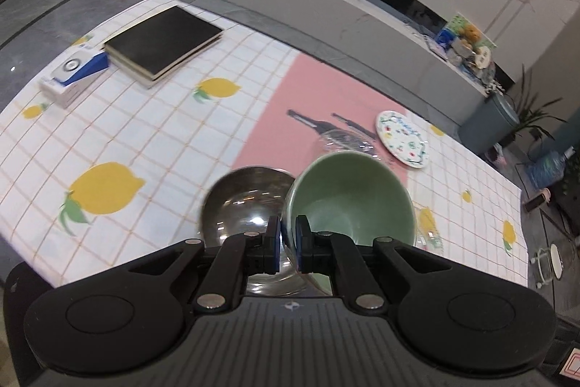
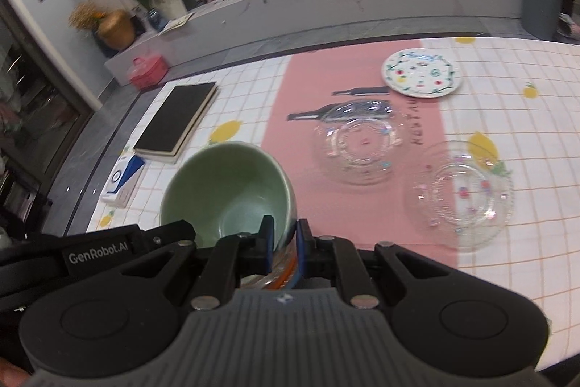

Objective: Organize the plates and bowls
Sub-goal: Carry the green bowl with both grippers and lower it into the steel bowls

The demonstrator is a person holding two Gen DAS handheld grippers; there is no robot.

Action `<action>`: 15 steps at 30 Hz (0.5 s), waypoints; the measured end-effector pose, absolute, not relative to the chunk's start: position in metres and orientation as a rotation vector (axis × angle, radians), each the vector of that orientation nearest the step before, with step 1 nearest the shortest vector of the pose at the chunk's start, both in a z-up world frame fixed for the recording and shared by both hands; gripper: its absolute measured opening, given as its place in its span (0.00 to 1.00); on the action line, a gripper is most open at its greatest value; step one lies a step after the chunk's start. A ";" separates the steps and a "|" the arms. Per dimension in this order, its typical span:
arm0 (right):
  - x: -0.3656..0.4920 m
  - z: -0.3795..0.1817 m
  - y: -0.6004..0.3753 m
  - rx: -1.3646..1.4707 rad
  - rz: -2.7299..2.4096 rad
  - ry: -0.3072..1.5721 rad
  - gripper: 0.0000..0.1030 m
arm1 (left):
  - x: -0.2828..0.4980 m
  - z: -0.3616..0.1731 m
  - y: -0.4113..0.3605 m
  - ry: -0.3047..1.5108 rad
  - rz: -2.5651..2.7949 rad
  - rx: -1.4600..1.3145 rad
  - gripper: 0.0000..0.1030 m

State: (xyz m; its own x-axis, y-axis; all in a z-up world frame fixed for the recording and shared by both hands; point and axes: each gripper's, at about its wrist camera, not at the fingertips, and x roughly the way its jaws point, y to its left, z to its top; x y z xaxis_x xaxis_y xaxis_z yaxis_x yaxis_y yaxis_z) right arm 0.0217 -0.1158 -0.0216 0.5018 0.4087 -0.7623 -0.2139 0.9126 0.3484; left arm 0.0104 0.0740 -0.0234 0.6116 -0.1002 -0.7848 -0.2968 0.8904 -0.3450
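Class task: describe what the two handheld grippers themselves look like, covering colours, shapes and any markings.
Both the left gripper and the right gripper have black linkage arms with silver pivot pins, blue finger pads, round black side housings and a grey ribbed body with a small emblem. The white lettering "GenRobot.AI" marks a black part at the lower left of the right wrist view.

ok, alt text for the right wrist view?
The right gripper is shut on the rim of a green bowl, held above a checked tablecloth. Beyond it lie two glass plates, a flowered plate and black books.
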 end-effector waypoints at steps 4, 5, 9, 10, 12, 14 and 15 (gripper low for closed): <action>0.024 -0.031 -0.101 0.199 0.404 1.005 0.10 | 0.006 -0.033 0.090 0.940 0.143 -0.500 0.08; 0.025 -0.034 -0.099 0.197 0.407 1.013 0.10 | 0.006 -0.036 0.094 0.949 0.147 -0.505 0.08; 0.029 -0.046 -0.093 0.194 0.406 1.046 0.10 | 0.007 -0.048 0.100 0.982 0.158 -0.517 0.08; 0.030 -0.048 -0.092 0.193 0.405 1.053 0.10 | 0.007 -0.051 0.100 0.988 0.161 -0.517 0.08; 0.032 -0.052 -0.089 0.189 0.404 1.062 0.10 | 0.008 -0.055 0.102 1.001 0.166 -0.521 0.08; 0.033 -0.056 -0.087 0.182 0.403 1.071 0.10 | 0.008 -0.059 0.103 1.011 0.168 -0.517 0.08; 0.034 -0.058 -0.086 0.178 0.401 1.073 0.10 | 0.009 -0.061 0.103 1.018 0.166 -0.513 0.09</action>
State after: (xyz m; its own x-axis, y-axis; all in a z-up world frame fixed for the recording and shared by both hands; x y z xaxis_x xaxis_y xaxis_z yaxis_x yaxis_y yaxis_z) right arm 0.0337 -0.0864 -0.0576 0.4139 0.4024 -0.8165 -0.2319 0.9140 0.3329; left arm 0.0091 0.1028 -0.0606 0.5247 -0.1023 -0.8451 -0.3650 0.8698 -0.3319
